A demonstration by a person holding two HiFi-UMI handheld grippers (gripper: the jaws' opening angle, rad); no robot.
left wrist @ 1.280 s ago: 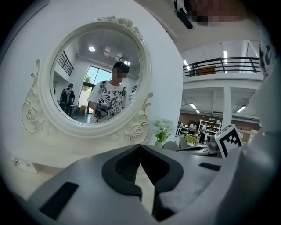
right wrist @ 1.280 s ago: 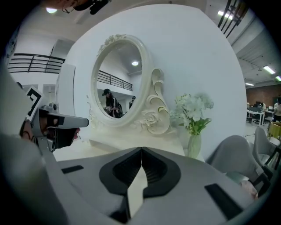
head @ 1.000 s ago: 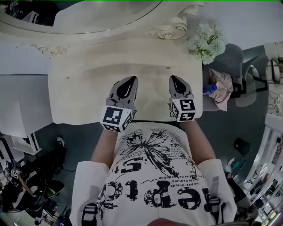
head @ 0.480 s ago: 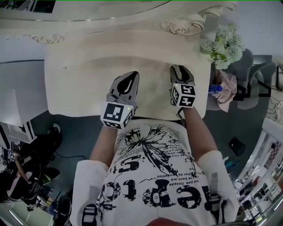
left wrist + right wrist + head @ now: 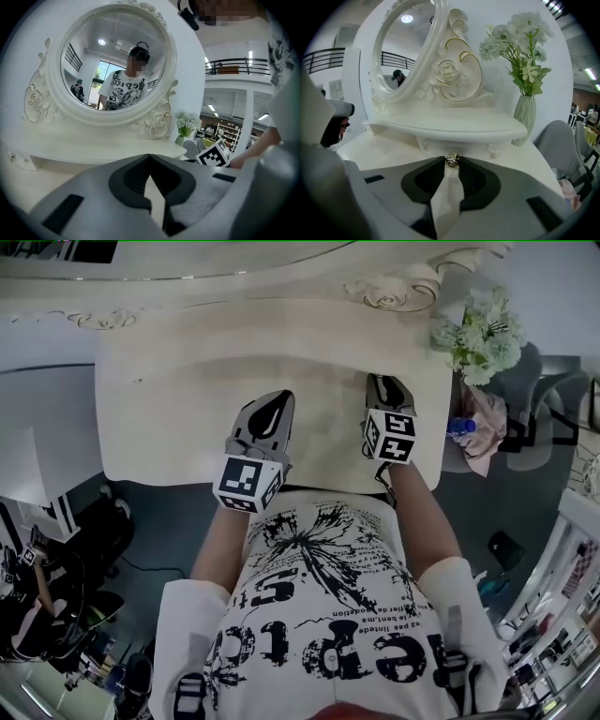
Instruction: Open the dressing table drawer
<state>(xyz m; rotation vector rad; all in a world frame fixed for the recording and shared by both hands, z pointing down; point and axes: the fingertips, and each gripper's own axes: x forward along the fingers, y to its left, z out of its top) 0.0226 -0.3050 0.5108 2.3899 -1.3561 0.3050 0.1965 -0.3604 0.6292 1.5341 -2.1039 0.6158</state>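
Observation:
The cream dressing table (image 5: pixel 178 418) carries a raised shelf (image 5: pixel 445 126) with small drawers beneath it. A gold-and-dark drawer knob (image 5: pixel 451 160) sits right between the tips of my right gripper (image 5: pixel 451 161). Its jaws are closing and the tips touch the knob on both sides. In the head view the right gripper (image 5: pixel 381 381) reaches under the shelf edge at the table's right. My left gripper (image 5: pixel 150 155) hovers over the tabletop with its tips together and nothing in them; in the head view the left gripper (image 5: pixel 279 397) is left of the right one.
An oval carved mirror (image 5: pixel 112 61) stands at the back. A vase (image 5: pixel 525 117) of white flowers (image 5: pixel 480 332) sits at the table's right end. Two more small knobs (image 5: pixel 493 151) hang under the shelf. A grey chair (image 5: pixel 525 399) with cloth stands right of the table.
Both grippers have sunk toward the tabletop. The right gripper has moved forward to the back of the table, under the shelf.

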